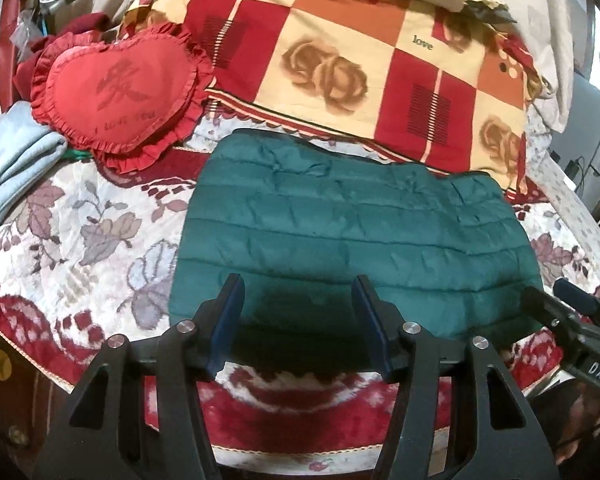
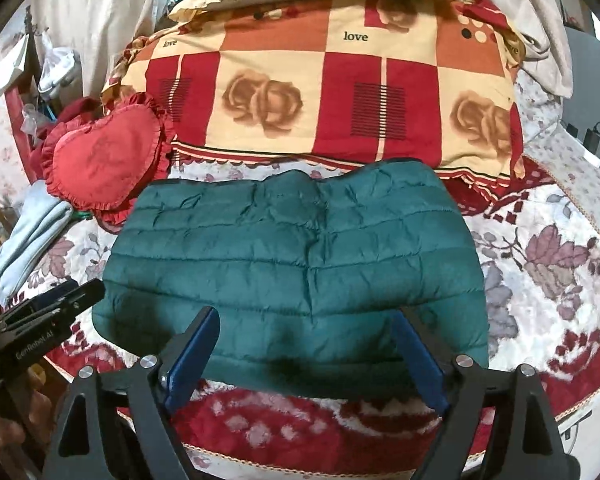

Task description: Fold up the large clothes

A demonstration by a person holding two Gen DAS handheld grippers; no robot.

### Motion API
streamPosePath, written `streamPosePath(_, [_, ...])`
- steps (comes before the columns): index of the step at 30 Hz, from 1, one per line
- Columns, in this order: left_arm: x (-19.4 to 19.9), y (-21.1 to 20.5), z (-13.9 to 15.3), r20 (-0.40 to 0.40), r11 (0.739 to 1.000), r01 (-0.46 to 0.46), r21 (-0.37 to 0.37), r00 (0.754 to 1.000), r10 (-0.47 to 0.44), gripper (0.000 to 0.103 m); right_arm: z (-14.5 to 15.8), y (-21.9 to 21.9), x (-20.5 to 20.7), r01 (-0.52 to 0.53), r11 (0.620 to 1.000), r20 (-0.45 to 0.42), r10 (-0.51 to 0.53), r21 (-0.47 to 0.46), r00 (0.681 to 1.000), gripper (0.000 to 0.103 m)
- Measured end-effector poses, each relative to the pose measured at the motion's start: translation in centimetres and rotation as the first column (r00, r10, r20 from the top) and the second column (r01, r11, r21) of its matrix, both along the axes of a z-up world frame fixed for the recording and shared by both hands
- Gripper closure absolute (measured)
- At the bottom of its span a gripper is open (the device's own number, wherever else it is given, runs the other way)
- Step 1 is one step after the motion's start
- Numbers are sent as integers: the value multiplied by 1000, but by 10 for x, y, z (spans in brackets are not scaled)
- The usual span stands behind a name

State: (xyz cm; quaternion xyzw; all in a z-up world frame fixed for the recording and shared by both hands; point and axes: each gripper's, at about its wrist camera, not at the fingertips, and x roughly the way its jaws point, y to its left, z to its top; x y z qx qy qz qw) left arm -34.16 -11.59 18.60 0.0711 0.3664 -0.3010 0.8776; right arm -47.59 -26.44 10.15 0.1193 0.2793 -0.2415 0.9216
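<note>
Green quilted jacket (image 1: pixel 352 236) lies folded flat near the bed's front edge, on the floral bedspread (image 1: pixel 80 240). Behind it, a checked "love" pillow (image 1: pixel 340 64) touches its far edge; a red heart cushion (image 1: pixel 116 96) sits toward the back-left (a pale blue garment (image 1: pixel 8 160) beside it). Both the left gripper (image 1: pixel 298 300) and right gripper (image 2: pixel 306 328) hover over the jacket's near edge, jaws spread wide, grasping nothing.

Red heart pillow (image 1: pixel 116 92) beside checkered quilt (image 1: pixel 340 68) on floral bedspread (image 1: pixel 80 232); pale-blue cloth (image 1: pixel 12 156), maybe sweatshirt, at left.
</note>
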Motion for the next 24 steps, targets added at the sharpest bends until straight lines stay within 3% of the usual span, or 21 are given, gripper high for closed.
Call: streamPosePath(24, [-22,-7,0,37,1000,-14,-4,999,14,47,3,18,-11,11,1000,38,-11,-23,999,14])
